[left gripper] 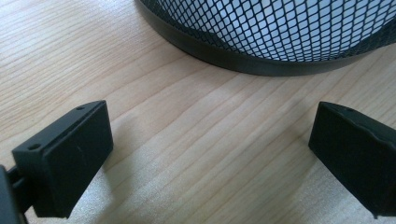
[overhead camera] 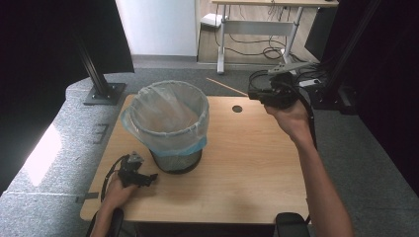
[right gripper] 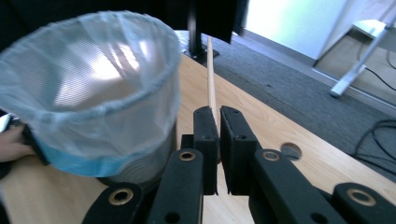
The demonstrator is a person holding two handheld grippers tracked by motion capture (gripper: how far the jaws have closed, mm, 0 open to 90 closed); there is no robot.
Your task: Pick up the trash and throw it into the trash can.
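From the high view, your left tool (overhead camera: pixel 148 178) lies low on the light wooden bench (overhead camera: pixel 247 163) near its front left corner, in your left hand (overhead camera: pixel 118 191), with its jaws pointing at the foot of the black wire-mesh wastebasket (overhead camera: pixel 170 126). The basket stands upright on the left half of the bench, lined with a thin translucent blue-white plastic bag (overhead camera: pixel 170 111) folded out over its rim. Your right hand (overhead camera: pixel 289 118) holds the right tool (overhead camera: pixel 253 93) raised over the far right part of the bench, beside the round cable hole (overhead camera: pixel 237 108). A thin, straight, pale wooden stick (overhead camera: pixel 226 86) reaches from its jaws to the far left, out past the back edge of the bench.

In the left gripper view, your left tool (left gripper: pixel 210 154) is released: its two black jaws stand wide apart with bare wood grain between them. The wastebasket's black base ring and mesh wall (left gripper: pixel 261 51) sit just ahead, apart from both jaws.

In the right gripper view, your right tool (right gripper: pixel 218 140) is clenched on the wooden stick (right gripper: pixel 210 74), which runs straight up and away from the narrow gap between the jaws. The bag-lined wastebasket (right gripper: pixel 93 93) stands just beside the tool on the left of this view, and the stick passes close to its rim; whether they touch, you cannot tell.
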